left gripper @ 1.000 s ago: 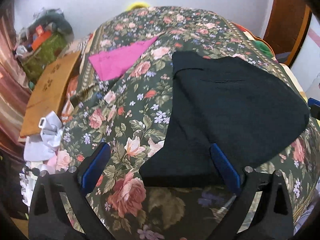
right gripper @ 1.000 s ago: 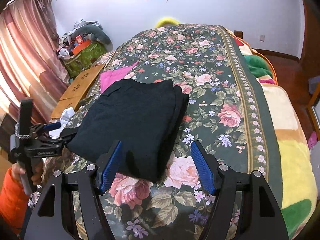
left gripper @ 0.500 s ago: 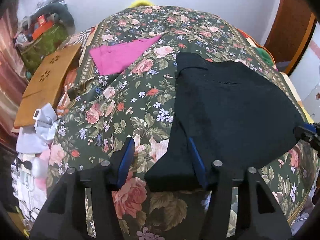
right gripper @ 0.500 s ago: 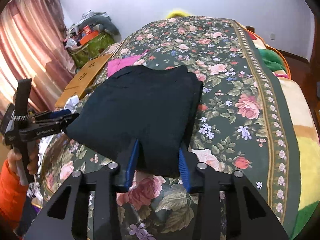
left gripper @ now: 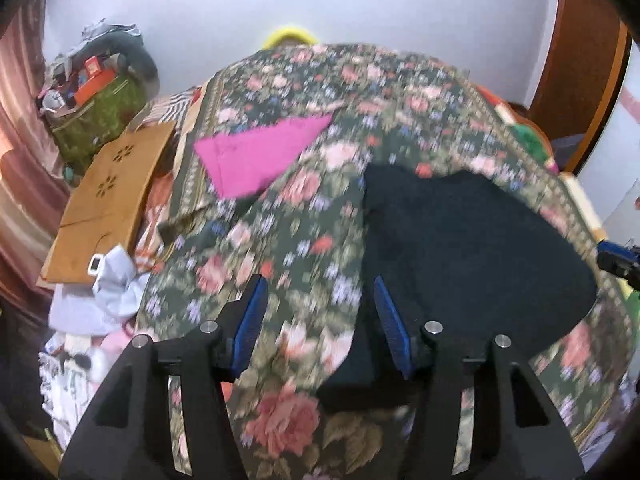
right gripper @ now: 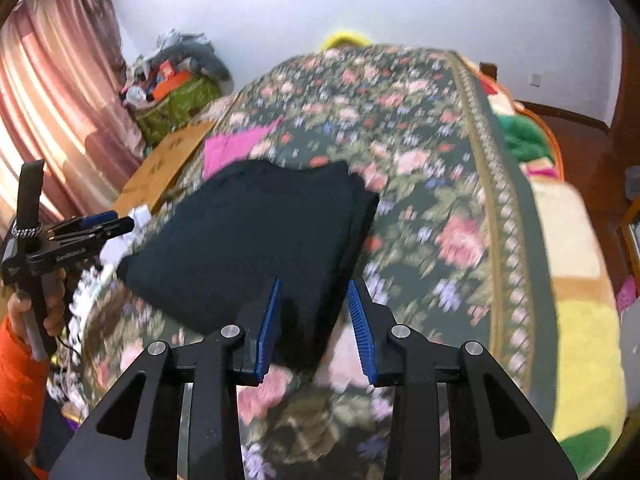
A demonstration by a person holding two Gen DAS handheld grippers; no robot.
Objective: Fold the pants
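Pants point(right gripper: 256, 232): folded, dark, lying on the bedspread point(right gripper: 432, 184).
Your right gripper point(right gripper: 314, 320): half-closed over the pants' near corner; grip unclear.
Your left gripper point(left gripper: 320, 320): half-open at the pants' near edge; hold unclear.

A bed carries a dark green floral bedspread point(left gripper: 304, 216) with pink roses. A pink cloth point(left gripper: 260, 156) lies flat on it toward the far left side. Beside the bed on the left stands a brown cardboard box point(left gripper: 108, 196) with flower-shaped cutouts, and pale crumpled cloths point(left gripper: 116, 280) lie just below it. A green bag point(right gripper: 176, 104) heaped with clutter stands near the wall, next to a pink curtain point(right gripper: 56, 92). A yellow and green blanket point(right gripper: 580, 332) covers the bed's right side.
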